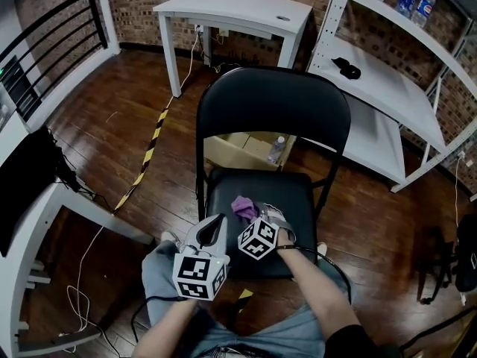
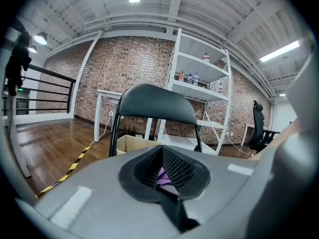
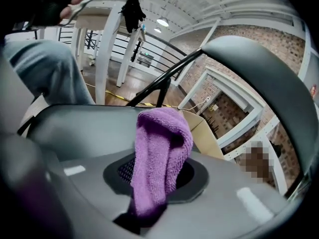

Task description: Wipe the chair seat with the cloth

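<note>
**Purple on black**

The cloth is purple, the chair black. My left gripper and right gripper are grey, their cubes patterned in black-and-white squares, the fingers black mesh. I see a dark brown wood floor, yellow-and-black striped tape, a red-brown brick wall and a white shelf.

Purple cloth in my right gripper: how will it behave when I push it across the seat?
The cloth droops limp from the right gripper, so it is likely floppy and light. Its fuzzy pile probably grips rather than slips. On the smooth-looking chair seat it may bunch up when pushed.
</note>
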Demonstrator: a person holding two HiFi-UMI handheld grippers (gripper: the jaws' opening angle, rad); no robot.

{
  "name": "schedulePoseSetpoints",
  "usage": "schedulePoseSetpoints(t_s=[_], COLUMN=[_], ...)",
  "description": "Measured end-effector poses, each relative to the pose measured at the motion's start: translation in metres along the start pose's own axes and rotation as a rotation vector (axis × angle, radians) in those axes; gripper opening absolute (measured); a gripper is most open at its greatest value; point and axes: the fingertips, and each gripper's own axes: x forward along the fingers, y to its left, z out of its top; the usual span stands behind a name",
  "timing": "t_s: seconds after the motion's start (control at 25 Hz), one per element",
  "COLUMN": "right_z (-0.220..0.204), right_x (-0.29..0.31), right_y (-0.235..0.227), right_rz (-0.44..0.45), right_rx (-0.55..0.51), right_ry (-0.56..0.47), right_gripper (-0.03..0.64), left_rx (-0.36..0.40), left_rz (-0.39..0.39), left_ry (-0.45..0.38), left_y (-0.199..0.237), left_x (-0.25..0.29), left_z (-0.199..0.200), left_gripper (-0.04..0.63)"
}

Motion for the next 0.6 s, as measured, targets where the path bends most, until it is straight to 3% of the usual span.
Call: schedulePoseSetpoints(t_s=[0.6], right_z=[-0.017], right_x=[-0.084], right_y=[0.099], right_rz=[0.064], right_rx=[0.012], right_ry=[-0.064], right_gripper=[0.091], left_rx=[0.006], left_rz=[-0.013], left_ry=[-0.003], left_y=[-0.033], left_x=[-0.026], left_z=[-0.007], left_gripper=[0.006])
